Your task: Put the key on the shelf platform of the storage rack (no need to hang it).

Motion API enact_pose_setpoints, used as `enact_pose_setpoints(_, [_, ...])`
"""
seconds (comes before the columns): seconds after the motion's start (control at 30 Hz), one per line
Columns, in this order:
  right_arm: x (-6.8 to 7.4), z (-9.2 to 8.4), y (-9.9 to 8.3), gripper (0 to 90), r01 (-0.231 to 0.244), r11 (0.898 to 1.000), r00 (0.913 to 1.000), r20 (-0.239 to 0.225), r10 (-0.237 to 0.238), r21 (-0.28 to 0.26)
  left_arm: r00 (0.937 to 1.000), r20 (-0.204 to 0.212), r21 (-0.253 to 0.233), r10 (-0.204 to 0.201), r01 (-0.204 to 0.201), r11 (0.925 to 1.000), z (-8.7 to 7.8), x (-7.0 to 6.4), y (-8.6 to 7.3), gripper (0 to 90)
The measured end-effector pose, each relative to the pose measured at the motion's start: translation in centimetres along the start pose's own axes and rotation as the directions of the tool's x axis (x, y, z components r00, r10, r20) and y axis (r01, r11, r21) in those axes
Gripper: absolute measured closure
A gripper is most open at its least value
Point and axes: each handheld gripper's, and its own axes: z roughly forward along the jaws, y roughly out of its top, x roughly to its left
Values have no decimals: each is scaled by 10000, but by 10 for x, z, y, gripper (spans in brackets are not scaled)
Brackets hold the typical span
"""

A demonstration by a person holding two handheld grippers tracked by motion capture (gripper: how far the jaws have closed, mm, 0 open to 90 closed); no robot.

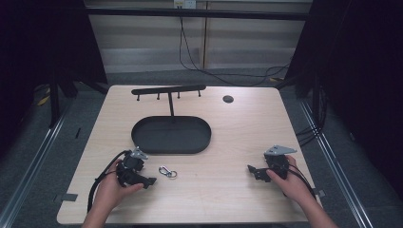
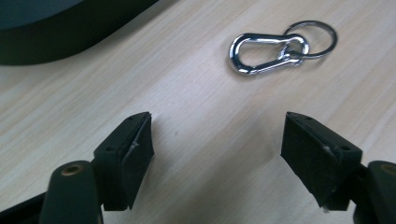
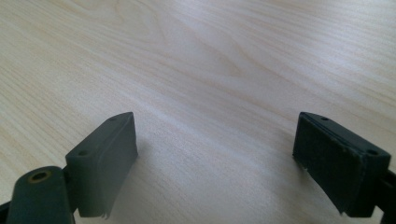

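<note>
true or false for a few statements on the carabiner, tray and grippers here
1. The carabiner lies on the table, not in the tray. True.
2. The left gripper holds the carabiner. False: its jaws are apart with bare table between them.
3. A key ring hangs on the carabiner. True.
4. The right gripper is shut. False: it is open.
5. The tray holds keys. False: nothing shows in it.
</note>
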Motion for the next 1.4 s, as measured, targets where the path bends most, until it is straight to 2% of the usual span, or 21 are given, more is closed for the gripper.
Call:
enact_pose_setpoints(0.07, [0,0,0,130,-5,10000,10000,0,5,3,10000,-9,107,61,-61,9999,0,-1,2,258])
enact_pose_setpoints(0.1, [0,0,0,130,-8,10000,10000,0,8,4,9996,-5,275,269,-269,9993,1,-3,6,264])
enact_pose_setpoints(0.2, [0,0,0,130,-10,10000,10000,-1,10,5,9996,136,371,243,-248,9990,2,-6,9,265])
enact_pose_setpoints(0.23, [0,0,0,130,-7,10000,10000,1,7,6,9991,101,453,404,-408,9981,2,-7,11,269])
enact_pose_setpoints(0.33, [0,0,0,130,-9,10000,10000,0,9,6,9983,155,654,555,-564,9963,3,-11,16,286])
enact_pose_setpoints(0.5, [0,0,0,130,8,10000,10000,1,-8,1,9981,379,943,491,-525,9942,2,-13,22,314])
enact_pose_setpoints(0.77, [0,0,0,130,7,10000,10000,2,-7,0,9970,396,1126,664,-704,9911,4,-17,37,311])
enact_pose_setpoints(0.87, [0,0,0,130,7,10000,10000,0,-7,1,9955,425,1292,852,-901,9875,7,-21,43,306])
enact_pose_setpoints(1.03, [0,0,0,130,9,10000,10000,3,-9,1,9946,512,1623,906,-978,9819,15,-23,48,286])
enact_pose_setpoints(1.3, [0,0,0,130,7,10000,10000,2,-7,1,9950,414,1633,906,-962,9819,21,-27,55,275])
enact_pose_setpoints(1.33, [0,0,0,130,4,10000,10000,1,-4,3,9939,530,1750,971,-1050,9790,24,-28,57,272])
enact_pose_setpoints(1.4, [0,0,0,130,10,10000,10000,2,-10,0,9937,567,1801,969,-1056,9780,26,-30,58,272])
